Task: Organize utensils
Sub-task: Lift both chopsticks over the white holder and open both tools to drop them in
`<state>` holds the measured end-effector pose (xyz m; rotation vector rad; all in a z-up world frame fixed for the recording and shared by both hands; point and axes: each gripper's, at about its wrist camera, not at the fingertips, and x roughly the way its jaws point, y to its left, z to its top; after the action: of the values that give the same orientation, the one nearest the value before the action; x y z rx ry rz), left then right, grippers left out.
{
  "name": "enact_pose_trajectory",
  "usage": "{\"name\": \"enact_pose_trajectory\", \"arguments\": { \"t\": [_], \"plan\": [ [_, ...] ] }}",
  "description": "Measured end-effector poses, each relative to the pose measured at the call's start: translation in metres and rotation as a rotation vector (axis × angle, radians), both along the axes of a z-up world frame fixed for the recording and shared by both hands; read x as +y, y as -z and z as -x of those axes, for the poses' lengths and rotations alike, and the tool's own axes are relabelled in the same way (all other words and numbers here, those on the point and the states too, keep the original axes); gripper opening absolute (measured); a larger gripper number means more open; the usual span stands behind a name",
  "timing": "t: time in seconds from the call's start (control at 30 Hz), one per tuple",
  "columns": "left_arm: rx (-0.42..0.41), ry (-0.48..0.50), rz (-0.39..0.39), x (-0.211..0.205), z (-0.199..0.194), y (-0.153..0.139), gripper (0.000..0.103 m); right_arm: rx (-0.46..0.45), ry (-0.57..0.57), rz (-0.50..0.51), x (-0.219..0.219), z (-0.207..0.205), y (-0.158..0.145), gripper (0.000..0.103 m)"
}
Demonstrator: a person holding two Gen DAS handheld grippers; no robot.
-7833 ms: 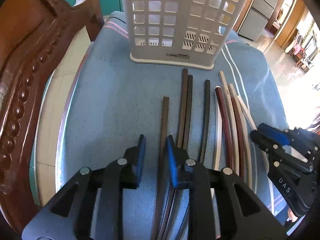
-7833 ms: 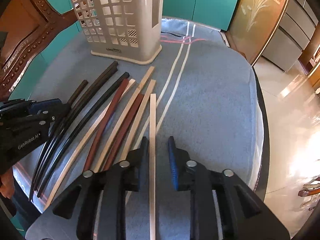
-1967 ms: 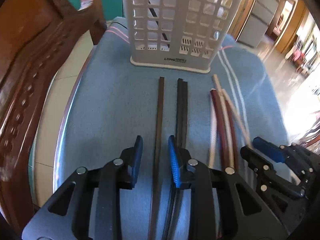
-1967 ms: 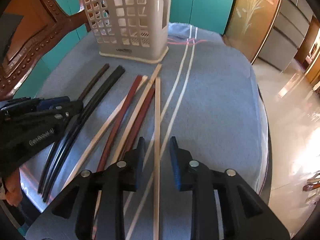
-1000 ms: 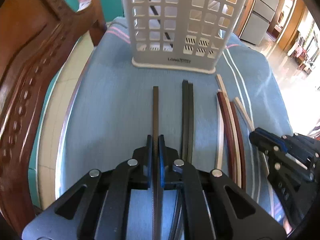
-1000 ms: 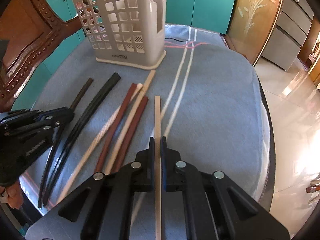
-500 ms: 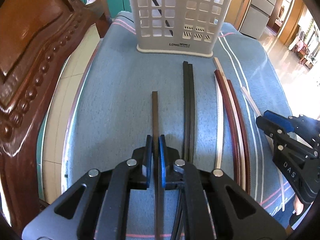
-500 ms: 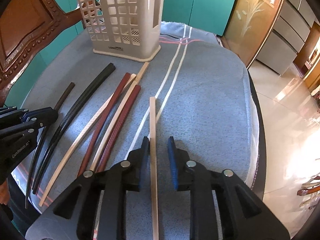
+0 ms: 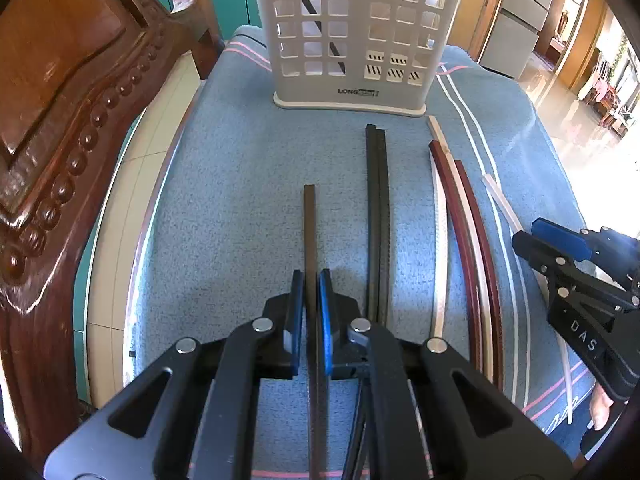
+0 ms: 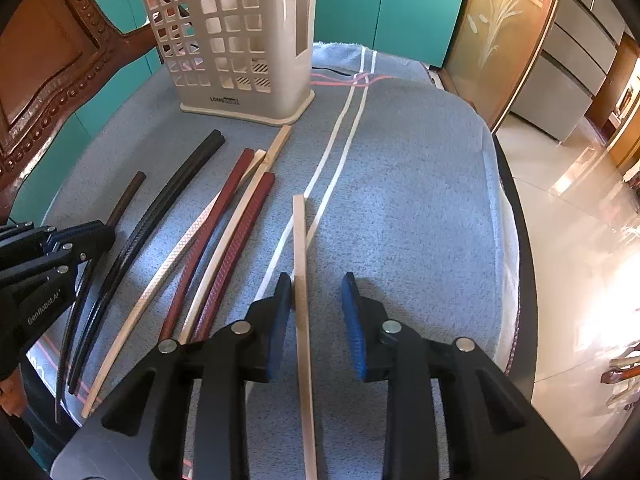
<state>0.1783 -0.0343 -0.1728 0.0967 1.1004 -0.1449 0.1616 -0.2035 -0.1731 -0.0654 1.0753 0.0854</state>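
Blue towelling point(image 9: 240, 168) covers the bench, and the loose chopsticks lie on it in a rough fan in front of a pale perforated utensil basket point(image 9: 352, 32). One dark stick already stands slanted inside the basket, seen through its holes.

Clamped between the blue pads of the left claw point(image 9: 311, 312) is a dark brown chopstick point(image 9: 309, 220) — the jaws are pressed against both its sides, and its far tip points toward the basket without reaching it. Just to its right lies a black pair point(image 9: 378, 208), side by side and touching, then a cluster of two maroon sticks point(image 9: 452, 196) and pale ones.

Over in the right wrist view, the right claw point(image 10: 316, 300) is spread open around a light wooden chopstick point(image 10: 301, 264). That stick lies between the jaws, close to the left pad and clear of the right one, its tip meeting a white stripe point(image 10: 340, 136) in the towel.
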Motion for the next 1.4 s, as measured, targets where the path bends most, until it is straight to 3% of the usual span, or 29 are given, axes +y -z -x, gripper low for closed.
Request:
{"name": "enact_pose_trajectory", "arguments": {
  "t": [0.13,0.27,0.3,0.33,0.37,0.47,0.67,1.13,1.4],
  "plan": [
    [0.005,-0.014,-0.019,0.001,-0.011,-0.001,0.018,0.002,-0.007,0.000,0.000,-0.002,0.000,0.031],
    [0.010,-0.011,-0.029,-0.001,-0.017,-0.001,0.018,0.001,-0.002,-0.015,-0.001,-0.004,0.001,0.029],
    [0.010,-0.010,-0.034,-0.002,-0.018,-0.002,0.017,0.002,-0.003,-0.029,-0.001,-0.005,0.001,0.025],
    [0.010,-0.009,-0.034,-0.003,-0.018,-0.001,0.017,0.003,-0.010,-0.048,-0.001,-0.005,0.000,0.010],
    [0.013,-0.007,-0.027,-0.003,-0.019,-0.002,0.014,0.009,-0.018,-0.084,-0.002,-0.007,0.000,0.007],
    [0.016,0.001,0.007,-0.003,-0.020,-0.002,0.007,0.007,-0.001,-0.112,-0.003,-0.010,-0.001,0.006],
    [-0.009,-0.023,0.072,0.009,-0.013,-0.014,0.007,-0.094,0.017,-0.135,-0.010,0.000,-0.033,0.006],
    [-0.311,0.028,0.189,0.030,0.044,-0.150,0.007,-0.379,-0.056,-0.212,-0.019,0.052,-0.162,0.006],
    [-0.427,0.039,0.241,0.042,0.038,-0.223,0.007,-0.527,-0.101,-0.275,-0.014,0.036,-0.234,0.006]
  ]
}}
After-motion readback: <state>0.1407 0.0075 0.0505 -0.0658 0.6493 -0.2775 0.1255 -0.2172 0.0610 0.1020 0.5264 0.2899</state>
